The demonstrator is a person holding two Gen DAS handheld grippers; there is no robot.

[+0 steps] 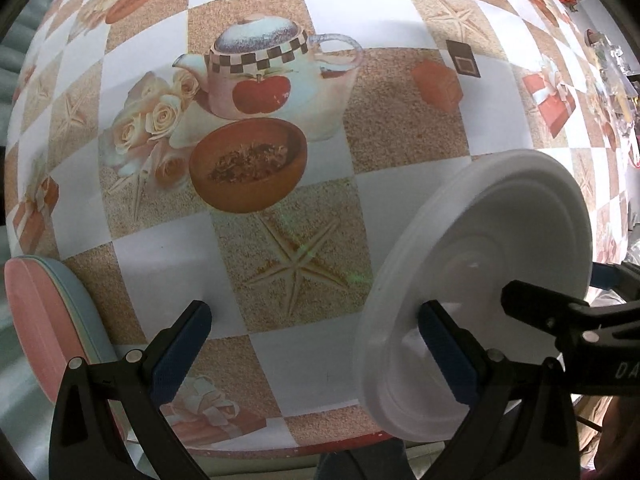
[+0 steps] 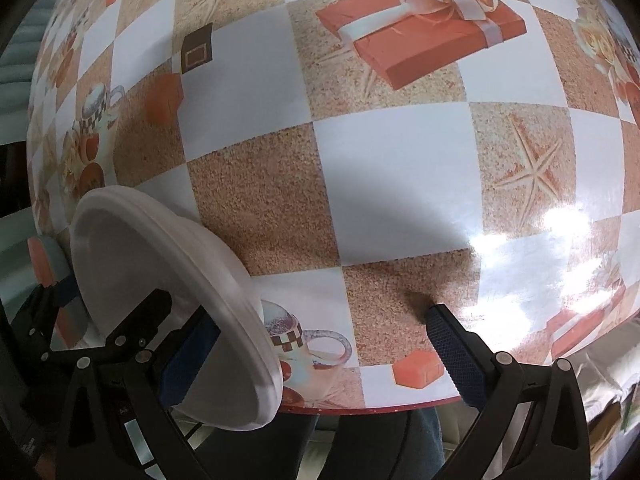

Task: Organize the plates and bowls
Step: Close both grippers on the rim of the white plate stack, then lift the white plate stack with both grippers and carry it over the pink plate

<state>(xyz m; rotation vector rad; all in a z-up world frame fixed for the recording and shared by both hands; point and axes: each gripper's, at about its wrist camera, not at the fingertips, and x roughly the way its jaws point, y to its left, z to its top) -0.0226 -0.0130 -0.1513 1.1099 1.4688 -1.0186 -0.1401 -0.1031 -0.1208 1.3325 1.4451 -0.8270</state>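
A white plate stands tilted on edge above the near table edge, between my two grippers. My left gripper is open wide; its right finger lies against the plate's face and nothing sits between its jaws. The plate is at the left of the right wrist view. There my right gripper is also open wide, its left finger against the plate. Each view shows the other gripper's finger touching the plate. A stack of plates, pink on top, rests at the table's left edge.
The table wears a glossy checked cloth printed with teapots, bowls, starfish and gift boxes; these are pictures, not objects. The table's front edge runs just ahead of the grippers, a person's legs below it. Clutter lies far right.
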